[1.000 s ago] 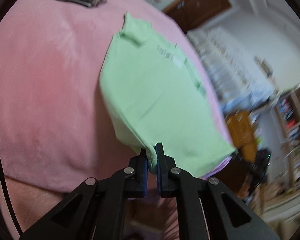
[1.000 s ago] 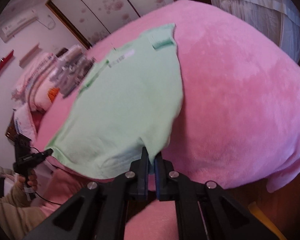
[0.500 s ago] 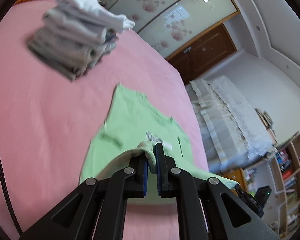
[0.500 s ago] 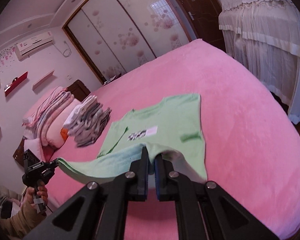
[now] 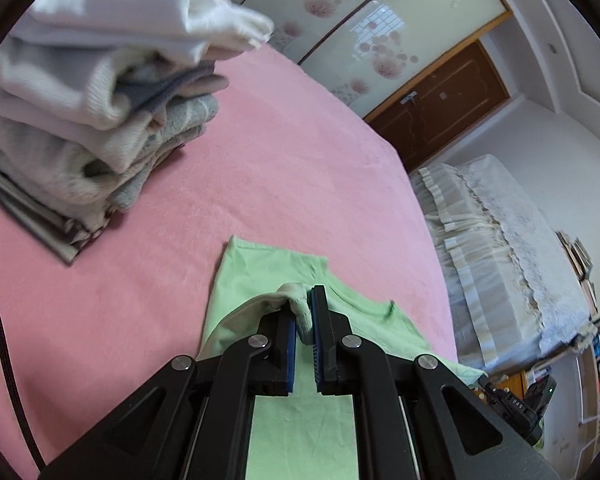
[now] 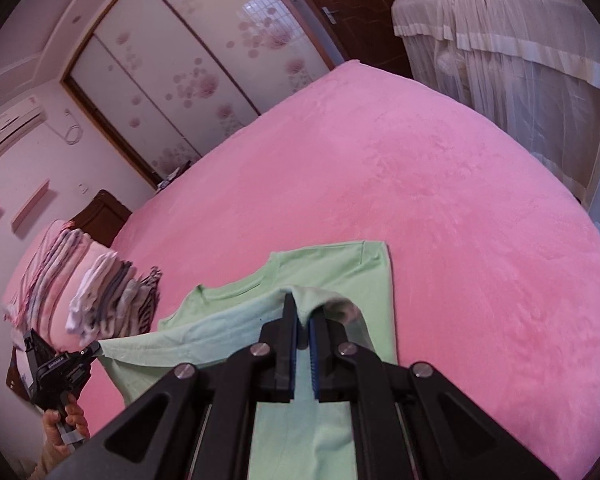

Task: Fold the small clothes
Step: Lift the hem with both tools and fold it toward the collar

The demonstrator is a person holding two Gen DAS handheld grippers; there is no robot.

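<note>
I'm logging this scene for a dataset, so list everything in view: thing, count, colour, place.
T-shirt: one, light green, on the bed, hem lifted.
Clothes pile: one, white and grey, folded, far left on bed.
Bed: one, pink cover.
Quilts: one stack, pink striped, behind pile.
Wardrobe: one, floral sliding doors, back wall.
Air conditioner: one, white, on the wall.
Left gripper: black, shut on hem.
Right gripper: black, shut on hem.

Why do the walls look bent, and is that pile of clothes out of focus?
Both wrist views are fisheye, so the wardrobe doors bow and dark corners ring each picture. In the left wrist view the clothes stack is smeared, likely by motion or nearness, while the tongs stay sharp.
</note>
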